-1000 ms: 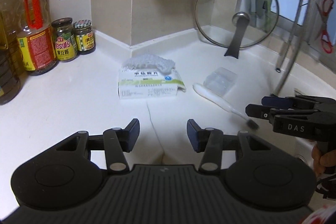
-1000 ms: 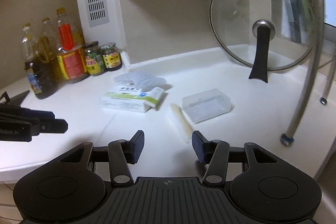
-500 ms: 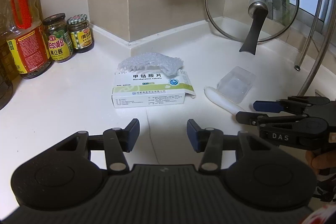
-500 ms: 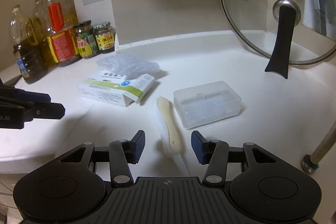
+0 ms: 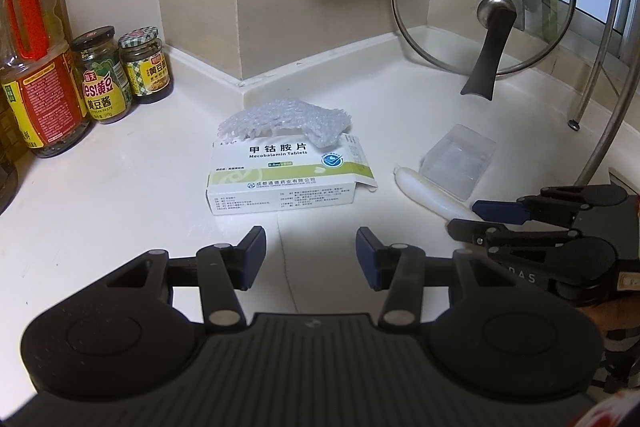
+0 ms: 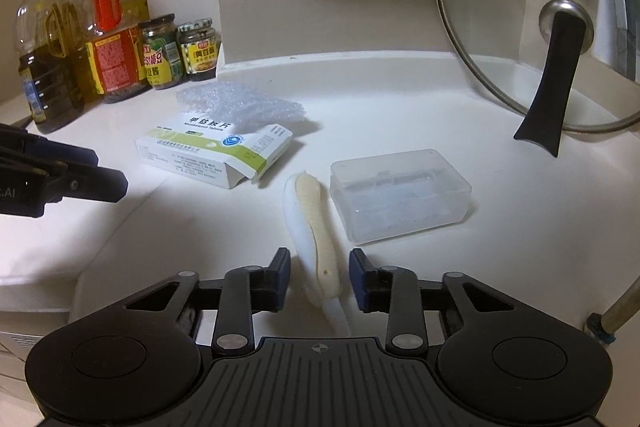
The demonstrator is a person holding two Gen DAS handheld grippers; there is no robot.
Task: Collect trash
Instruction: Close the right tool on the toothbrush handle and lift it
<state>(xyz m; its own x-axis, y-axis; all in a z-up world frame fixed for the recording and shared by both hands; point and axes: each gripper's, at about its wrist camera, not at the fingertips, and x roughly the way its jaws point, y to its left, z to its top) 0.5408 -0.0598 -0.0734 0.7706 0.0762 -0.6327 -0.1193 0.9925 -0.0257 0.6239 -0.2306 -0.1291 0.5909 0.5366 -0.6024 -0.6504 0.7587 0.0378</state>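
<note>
A white and green medicine box lies on the white counter with a piece of bubble wrap on its far edge; both show in the right wrist view, box, wrap. A white and cream toothbrush-like stick lies beside a clear plastic box. My right gripper is open with the stick's near end between its fingers. My left gripper is open and empty, just short of the medicine box.
Oil bottles and two sauce jars stand at the back left. A glass pot lid leans on the back wall at right. A metal rack leg stands at the far right. The counter's front edge is near.
Both grippers have moved forward. The right gripper now has the stick's near end between its open fingers. The left gripper is closer to the medicine box.
</note>
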